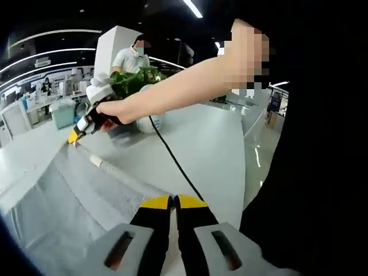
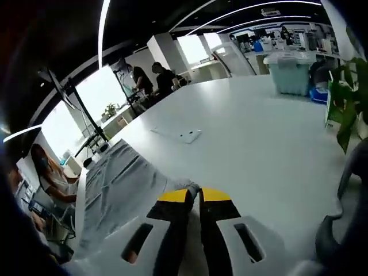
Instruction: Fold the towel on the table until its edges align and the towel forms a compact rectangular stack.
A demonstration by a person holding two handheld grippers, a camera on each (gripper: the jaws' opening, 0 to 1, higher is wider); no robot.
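- Two grippers are working one grey towel [image 1: 86, 190] that is lying spread on the white worktop [image 1: 213, 144].
- In the left gripper view, the left gripper [image 1: 173, 202] is keeping its yellow-tipped fingers [image 1: 155, 203] closed together on the near edge of the towel.
- The right gripper [image 1: 73, 138], held by a hand [image 1: 109, 112], is pinching the far corner of the towel, lifting it slightly off the worktop.
- In the right gripper view, that gripper's [image 2: 194, 195] fingers [image 2: 172, 196] are closed on a bunched corner of towel, with the rest stretching away to the left.
- A pale green lidded bin [image 2: 290, 72] is standing far off; its contents are hidden.
- A leafy plant [image 2: 345, 103] is standing at the right edge.
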